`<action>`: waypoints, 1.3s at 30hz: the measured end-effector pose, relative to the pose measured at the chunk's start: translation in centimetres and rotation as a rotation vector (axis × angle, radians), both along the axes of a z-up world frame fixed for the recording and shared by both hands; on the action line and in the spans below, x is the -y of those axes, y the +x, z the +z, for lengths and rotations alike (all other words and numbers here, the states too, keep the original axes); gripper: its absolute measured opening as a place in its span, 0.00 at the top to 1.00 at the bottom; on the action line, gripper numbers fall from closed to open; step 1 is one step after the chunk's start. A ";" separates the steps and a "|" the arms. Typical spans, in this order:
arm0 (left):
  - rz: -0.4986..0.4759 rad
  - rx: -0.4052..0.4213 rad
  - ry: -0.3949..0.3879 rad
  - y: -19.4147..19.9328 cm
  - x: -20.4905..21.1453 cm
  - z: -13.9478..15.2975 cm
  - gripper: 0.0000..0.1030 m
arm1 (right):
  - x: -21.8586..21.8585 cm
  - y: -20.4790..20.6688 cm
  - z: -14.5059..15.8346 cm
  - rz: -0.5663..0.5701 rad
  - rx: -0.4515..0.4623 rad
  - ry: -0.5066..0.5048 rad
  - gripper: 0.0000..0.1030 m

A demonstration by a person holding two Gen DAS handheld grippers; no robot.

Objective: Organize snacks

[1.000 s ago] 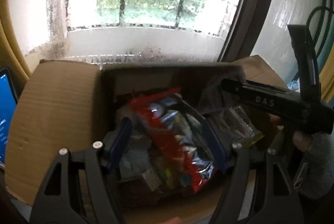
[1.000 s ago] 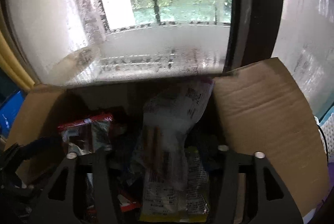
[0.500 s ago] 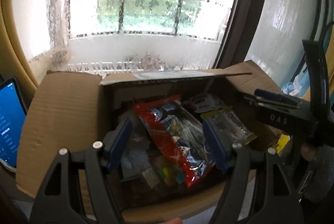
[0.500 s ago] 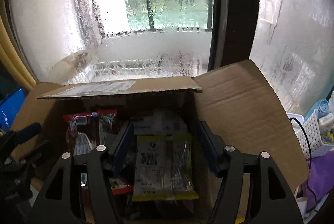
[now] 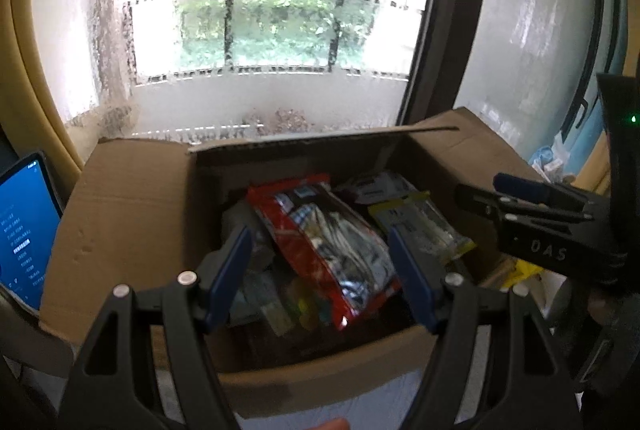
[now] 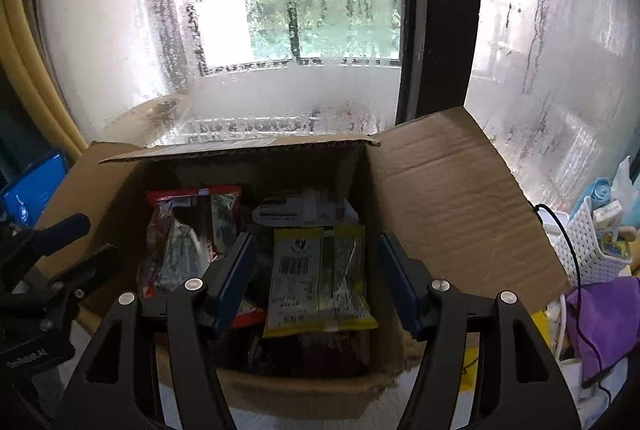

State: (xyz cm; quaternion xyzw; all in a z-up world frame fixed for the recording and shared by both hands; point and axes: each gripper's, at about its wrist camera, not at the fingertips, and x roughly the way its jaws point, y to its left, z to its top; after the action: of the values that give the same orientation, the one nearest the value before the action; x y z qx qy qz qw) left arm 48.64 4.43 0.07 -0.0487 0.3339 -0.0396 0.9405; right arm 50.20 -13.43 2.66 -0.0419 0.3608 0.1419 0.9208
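I've got both grippers hovering over the open cardboard box in front of the rain-streaked window. My left gripper has its blue fingers spread wide with nothing pinched; the red snack bag lies in the box between and beyond them, slanting from the far left toward the near right, and neither pad touches it. Just past my right fingertip there sits the yellow-edged packet, flat on the pile. Off to the right of that finger, the right gripper shows from the side, above the box's right edge.

On the right wrist view, the right gripper is spread wide too, empty, with the yellow-edged packet framed between the fingers, barcode side up, clear of both pads. Left of my left fingertip lies the red snack bag; beyond the tips, a white packet. There's something dark and reddish under the yellow one — can't make it out. A white basket stands well right of the fingers, a blue screen far left.
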 end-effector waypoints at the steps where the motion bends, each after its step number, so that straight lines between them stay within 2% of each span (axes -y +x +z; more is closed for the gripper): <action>1: 0.000 0.001 0.003 -0.3 0.1 0.0 0.30 | 0.0 -0.3 0.0 0.002 0.003 -0.001 0.36; 12: 0.031 0.047 0.012 -5.0 0.8 1.4 0.30 | 0.7 -4.6 1.0 0.027 0.034 0.026 0.36; 18: 0.053 0.080 -0.011 -8.0 1.1 1.7 0.30 | 1.5 -7.7 1.4 0.045 0.058 0.036 0.36; 28: 0.072 0.193 -0.008 -13.9 2.2 2.8 0.30 | 3.0 -12.7 2.1 0.077 0.107 0.035 0.36; 39: 0.078 0.267 -0.005 -19.8 3.6 2.8 0.30 | 4.6 -18.7 2.9 0.083 0.180 0.014 0.36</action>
State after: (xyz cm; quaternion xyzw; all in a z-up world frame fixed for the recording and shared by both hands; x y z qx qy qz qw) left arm 28.82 0.82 2.89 -0.0582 0.2035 -0.0101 0.9773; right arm 31.51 -18.05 5.52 -0.0630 0.2736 0.1779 0.9432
